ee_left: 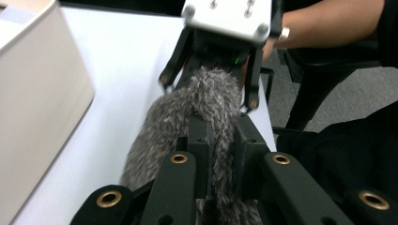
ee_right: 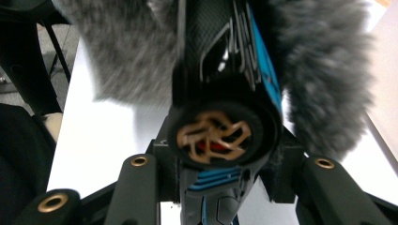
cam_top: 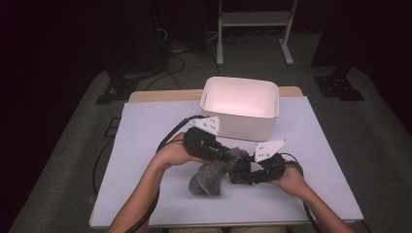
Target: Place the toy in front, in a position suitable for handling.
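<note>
A grey fuzzy cover (cam_top: 210, 177) hangs between my two grippers just above the white table (cam_top: 145, 136). My left gripper (cam_top: 231, 156) is shut on one end of it; in the left gripper view the jaws pinch the fur (ee_left: 206, 98) at the gripper's tip (ee_left: 220, 140). My right gripper (cam_top: 244, 175) faces it from the right, shut on a black device with blue stripes (ee_right: 225, 93) at the gripper's tip (ee_right: 225, 161). The fuzzy cover (ee_right: 126, 47) drapes around that device's far end. In the left gripper view the right gripper (ee_left: 209, 89) stands straight ahead with the fur inside its jaws.
A white bin (cam_top: 240, 124) stands behind the grippers at the table's far side, and its wall (ee_left: 37, 93) is close on the left in the left gripper view. Bare table lies to the left and right. A person's forearms reach in from the near edge.
</note>
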Action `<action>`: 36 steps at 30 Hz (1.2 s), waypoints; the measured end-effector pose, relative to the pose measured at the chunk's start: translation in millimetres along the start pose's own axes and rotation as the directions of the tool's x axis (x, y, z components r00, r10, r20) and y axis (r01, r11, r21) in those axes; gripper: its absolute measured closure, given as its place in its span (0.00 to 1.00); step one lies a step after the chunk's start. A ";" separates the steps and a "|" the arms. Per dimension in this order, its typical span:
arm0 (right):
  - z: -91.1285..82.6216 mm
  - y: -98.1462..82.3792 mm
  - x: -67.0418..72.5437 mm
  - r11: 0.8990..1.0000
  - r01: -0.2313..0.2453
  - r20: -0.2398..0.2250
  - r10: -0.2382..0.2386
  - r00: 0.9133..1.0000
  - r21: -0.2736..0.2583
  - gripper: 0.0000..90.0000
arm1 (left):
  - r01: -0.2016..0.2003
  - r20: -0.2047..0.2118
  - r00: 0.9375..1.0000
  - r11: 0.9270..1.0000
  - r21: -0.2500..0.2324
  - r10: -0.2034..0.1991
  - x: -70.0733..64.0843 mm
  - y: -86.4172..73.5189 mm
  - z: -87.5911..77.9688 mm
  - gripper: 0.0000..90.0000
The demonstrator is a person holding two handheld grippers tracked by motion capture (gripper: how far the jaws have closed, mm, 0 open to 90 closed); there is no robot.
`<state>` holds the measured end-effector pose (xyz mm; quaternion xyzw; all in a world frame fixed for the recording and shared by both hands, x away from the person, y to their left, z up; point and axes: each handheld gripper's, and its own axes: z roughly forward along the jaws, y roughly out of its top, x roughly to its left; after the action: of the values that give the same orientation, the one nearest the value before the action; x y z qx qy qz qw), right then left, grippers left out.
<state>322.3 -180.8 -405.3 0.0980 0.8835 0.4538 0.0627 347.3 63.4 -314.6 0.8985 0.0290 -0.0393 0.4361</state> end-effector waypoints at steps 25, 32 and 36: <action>41.3 35.0 2.9 1.000 -0.012 -0.056 0.011 0.998 -0.021 0.62 | 0.046 -0.032 0.998 0.999 -0.028 -0.047 -1.3 -28.7 -27.5 0.89; 28.1 34.9 1.9 1.000 -0.012 -0.040 0.012 0.999 -0.009 0.62 | 0.047 -0.013 0.999 0.997 -0.054 -0.048 3.0 -29.3 -19.5 0.89; 14.7 33.9 2.3 1.000 0.001 -0.020 0.000 1.000 0.011 0.64 | 0.050 -0.011 0.999 0.998 -0.040 -0.050 4.2 -27.5 -12.4 0.89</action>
<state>326.9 -149.4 -386.3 0.0936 0.8867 0.4497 0.0536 349.7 90.3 -328.8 0.8889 0.0549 -0.0440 0.4528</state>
